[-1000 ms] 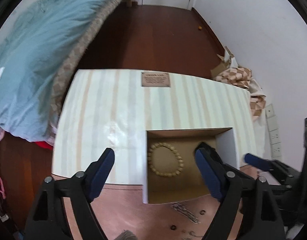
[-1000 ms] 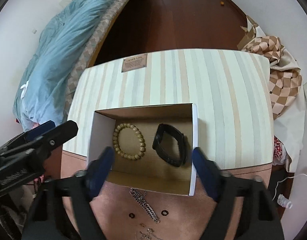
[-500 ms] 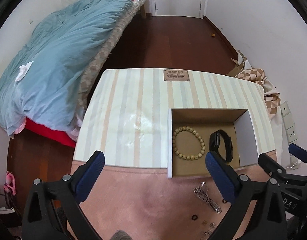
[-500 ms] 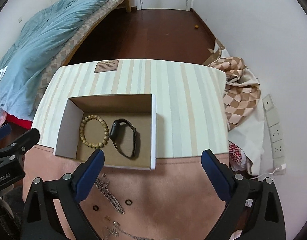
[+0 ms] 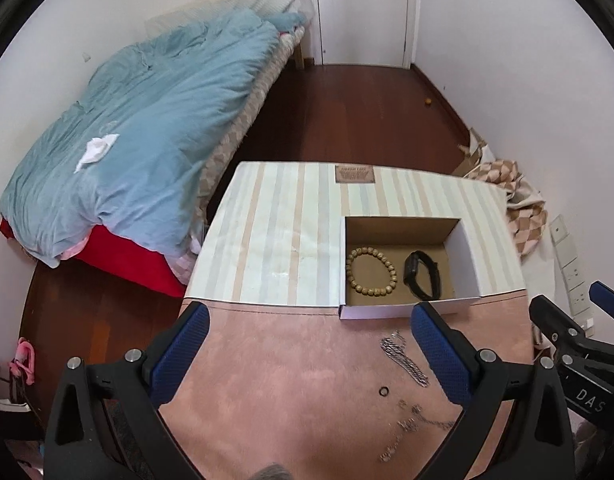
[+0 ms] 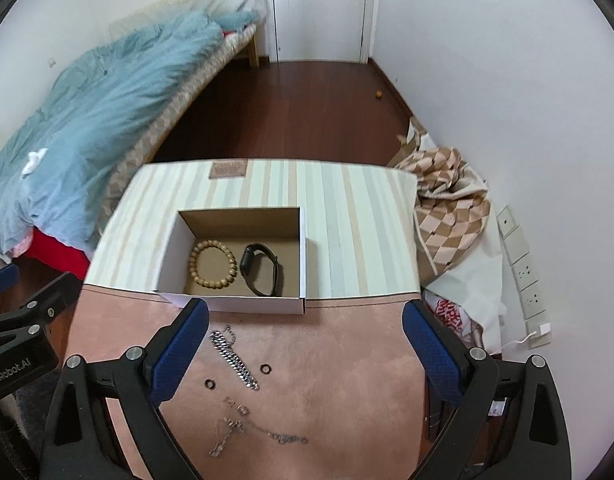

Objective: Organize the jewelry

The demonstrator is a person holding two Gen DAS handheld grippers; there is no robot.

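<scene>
An open cardboard box (image 5: 467,252) (image 6: 303,248) sits on the table and holds a wooden bead bracelet (image 5: 371,272) (image 6: 213,264) and a black band (image 5: 423,276) (image 6: 263,270). On the pink mat in front lie a silver chain bracelet (image 6: 235,360) (image 5: 405,362), two dark rings (image 6: 265,369) (image 6: 209,384), small earrings (image 6: 237,406) and a thin necklace (image 6: 259,432). My left gripper (image 5: 307,360) and my right gripper (image 6: 305,354) are both open and empty, raised above the mat near the table's front.
The table has a striped cloth (image 6: 347,208) beyond the pink mat (image 6: 339,380). A bed with a blue duvet (image 5: 147,120) stands at the left. A checkered cloth (image 6: 447,204) and wall sockets (image 6: 523,268) are at the right.
Both grippers have pulled back and up from the box, so the mat and loose jewelry came into view. Both stay open.
</scene>
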